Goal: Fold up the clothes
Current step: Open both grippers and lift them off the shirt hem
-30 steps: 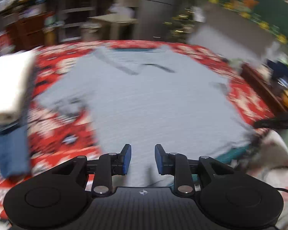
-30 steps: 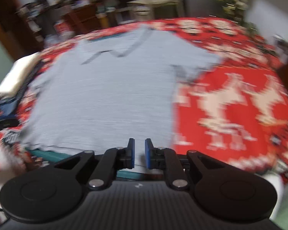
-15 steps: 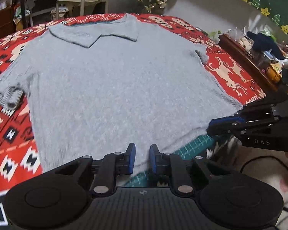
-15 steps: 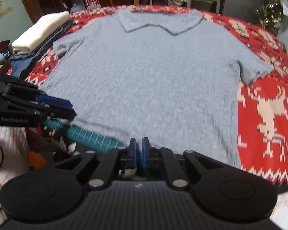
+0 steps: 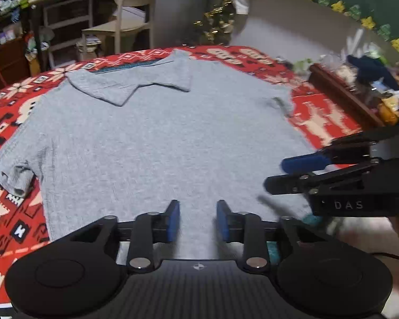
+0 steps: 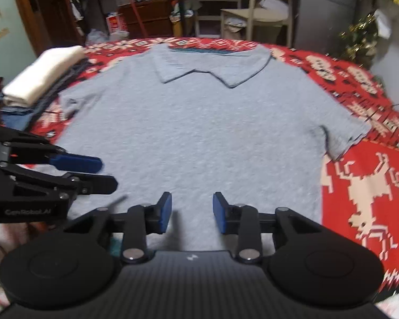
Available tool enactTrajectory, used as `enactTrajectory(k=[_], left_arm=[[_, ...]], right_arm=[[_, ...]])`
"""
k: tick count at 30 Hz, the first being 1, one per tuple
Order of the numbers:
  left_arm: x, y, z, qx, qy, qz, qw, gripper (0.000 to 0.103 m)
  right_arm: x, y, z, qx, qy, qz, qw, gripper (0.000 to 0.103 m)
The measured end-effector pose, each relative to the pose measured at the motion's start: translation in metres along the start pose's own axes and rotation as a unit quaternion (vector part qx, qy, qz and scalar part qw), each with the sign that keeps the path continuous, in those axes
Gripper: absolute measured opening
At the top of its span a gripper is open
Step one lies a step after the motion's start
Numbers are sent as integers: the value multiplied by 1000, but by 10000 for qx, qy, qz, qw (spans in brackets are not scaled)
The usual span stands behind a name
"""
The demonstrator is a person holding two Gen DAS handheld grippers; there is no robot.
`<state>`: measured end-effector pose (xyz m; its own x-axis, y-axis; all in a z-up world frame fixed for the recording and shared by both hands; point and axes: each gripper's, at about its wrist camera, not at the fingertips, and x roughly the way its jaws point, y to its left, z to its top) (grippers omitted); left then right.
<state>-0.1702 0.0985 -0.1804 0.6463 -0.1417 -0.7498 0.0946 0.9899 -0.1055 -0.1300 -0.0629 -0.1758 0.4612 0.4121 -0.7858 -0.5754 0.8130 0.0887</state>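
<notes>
On the red patterned cloth [image 6: 359, 191] a grey polo shirt [image 6: 199, 133] lies spread flat, front up, collar [image 6: 212, 66] at the far end and hem toward the cameras. Both short sleeves stick out to the sides; the sleeve [image 5: 16, 178] on the left gripper's side has its cuff partly turned under, while the other sleeve [image 6: 343, 138] lies flatter on the cloth. A strip of teal shows inside the neck opening.

Over the near hem, the left gripper [image 5: 198, 220] hovers with its blue pads spread apart; its jaws have just been opening, and only shirt fabric shows in the gap below, with nothing pinched. The right gripper [image 6: 191, 216] is the same: pads parted, jaws just opened, shirt showing between them but not clamped. Whether any pad tip brushes the fabric I cannot tell from these views. The two grippers sit side by side along the hem, each appearing at the edge of the other's view.

Beside the shirt, toward the left, a folded cream garment [image 6: 42, 74] rests on top of a stack of darker clothes. Beyond the far edge stand a pale chair [image 6: 266, 8], shelves and cluttered drawers. A dark wooden ledge [image 5: 343, 93] with small items runs along the right side, slightly blurred.
</notes>
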Motion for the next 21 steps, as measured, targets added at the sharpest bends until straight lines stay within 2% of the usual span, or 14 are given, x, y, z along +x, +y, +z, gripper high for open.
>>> enactTrajectory(k=[2,4,5,7,9,10,12,14,16,21], left_arm=[[7,0,-4,-21,18,190,9998,45],[9,-1,-9,-4,-60,275,9996,62],[9,-3,-11,55,-82,365,9993,67],[10,-8,-15,227,-115,645,9976,74],[11,-5,-16,106,-137,782,9968,81],[11,0,-16,-101,-126,790,9967,89],[11,5,-16,-311,-140,776,9964,94],[13,1,-17,-183,-102,897,9958,95],[15,0,-18,-197,-92,1066,9941,103],[14,2,-19,-334,-101,1079,9935,103]], right_arm=[[8,-1,-2,12,-13,-171,9999,48],[12,-2,-10,45,-67,-162,9998,60],[13,-1,-13,14,-122,-146,9998,67],[13,1,-18,-14,-163,-222,9996,76],[13,-1,-22,66,-193,-243,9995,86],[14,-4,-22,167,-126,-255,9995,101],[14,-7,-23,263,-81,-242,9993,102],[13,-7,-24,247,-134,-172,9995,102],[13,-5,-23,195,-140,-107,9997,102],[14,-6,-22,244,-89,-181,9995,102]])
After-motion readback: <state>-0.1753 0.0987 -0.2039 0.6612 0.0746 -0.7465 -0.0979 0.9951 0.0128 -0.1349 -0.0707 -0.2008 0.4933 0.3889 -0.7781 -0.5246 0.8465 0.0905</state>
